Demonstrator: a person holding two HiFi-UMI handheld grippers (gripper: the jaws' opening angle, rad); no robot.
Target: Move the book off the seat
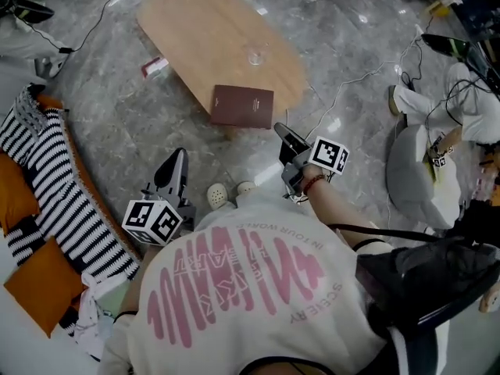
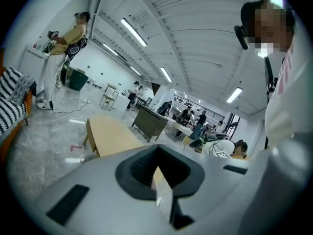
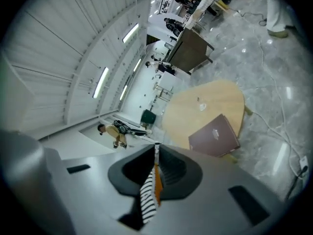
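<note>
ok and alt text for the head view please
A dark red book lies at the near end of a low wooden table, a clear glass farther along it. A person in a white shirt holds the left hand-held gripper and right hand-held gripper above the floor, neither touching the book.

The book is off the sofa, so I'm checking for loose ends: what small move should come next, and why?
Probably nudge the book farther onto the wooden table with the shut, empty right tool: it lies at the table's near edge, one corner seemingly overhanging.
</note>
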